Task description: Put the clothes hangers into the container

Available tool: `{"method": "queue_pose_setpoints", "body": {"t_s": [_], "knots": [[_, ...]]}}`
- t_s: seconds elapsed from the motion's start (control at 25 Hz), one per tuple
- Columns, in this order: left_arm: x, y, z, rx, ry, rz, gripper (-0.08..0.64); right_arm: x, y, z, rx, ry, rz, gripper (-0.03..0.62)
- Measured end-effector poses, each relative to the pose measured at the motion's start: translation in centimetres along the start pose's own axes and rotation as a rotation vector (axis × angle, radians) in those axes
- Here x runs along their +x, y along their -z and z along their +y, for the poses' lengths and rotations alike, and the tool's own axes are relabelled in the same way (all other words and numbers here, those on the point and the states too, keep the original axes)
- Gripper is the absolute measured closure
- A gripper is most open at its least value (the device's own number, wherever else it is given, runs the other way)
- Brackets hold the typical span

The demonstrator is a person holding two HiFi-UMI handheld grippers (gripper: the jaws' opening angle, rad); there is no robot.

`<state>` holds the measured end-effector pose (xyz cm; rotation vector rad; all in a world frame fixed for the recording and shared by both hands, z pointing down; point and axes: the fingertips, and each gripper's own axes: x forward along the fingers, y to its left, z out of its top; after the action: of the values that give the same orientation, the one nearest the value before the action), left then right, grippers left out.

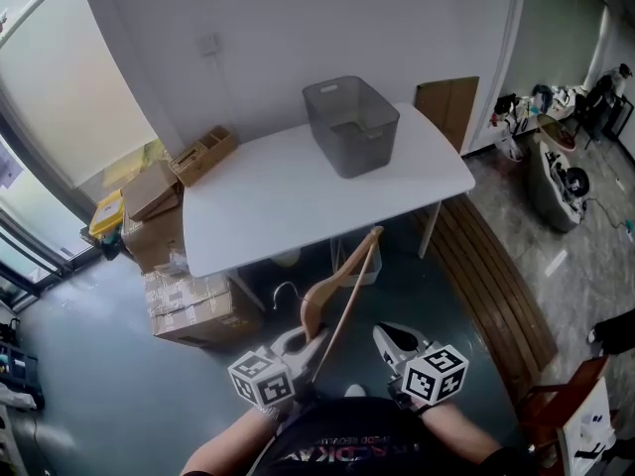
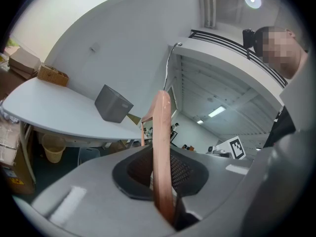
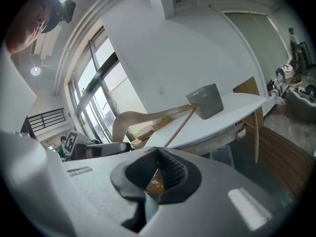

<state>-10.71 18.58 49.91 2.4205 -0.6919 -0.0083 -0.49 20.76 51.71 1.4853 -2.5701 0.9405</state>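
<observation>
A wooden clothes hanger [image 1: 342,281] with a metal hook sticks up and forward from my left gripper [image 1: 306,345], which is shut on its lower arm. In the left gripper view the hanger [image 2: 162,147] runs straight up between the pads. The grey container [image 1: 350,125] stands on the far right part of the white table [image 1: 268,196], well ahead of both grippers. My right gripper [image 1: 392,337] hovers beside the left one, near my body, shut with nothing in it. In the right gripper view the hanger [image 3: 148,116] crosses at the left, in front of the container [image 3: 206,101].
Cardboard boxes [image 1: 189,305] are stacked on the floor left of the table. A small wooden organiser [image 1: 203,154] sits on the table's far left corner. A slatted wooden panel [image 1: 496,286] lies on the floor at the right. A yellow bin [image 2: 52,147] stands under the table.
</observation>
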Motion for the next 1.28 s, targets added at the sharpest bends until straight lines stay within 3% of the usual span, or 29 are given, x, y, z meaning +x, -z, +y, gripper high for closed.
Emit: {"method": "queue_pose_setpoints", "body": {"t_s": [0.6,1.28], "knots": [[1.1,-1.9,-0.3,0.015,-0.043,-0.016,0.523,0.5,-1.9,-1.2,0.019,-0.042,-0.018,0.591],[4.5,-9.0,8.0,0.002,0.015,-0.021,0.523,8.4,-6.4,-4.1,0.033,0.057,-0.036,0.591]]}}
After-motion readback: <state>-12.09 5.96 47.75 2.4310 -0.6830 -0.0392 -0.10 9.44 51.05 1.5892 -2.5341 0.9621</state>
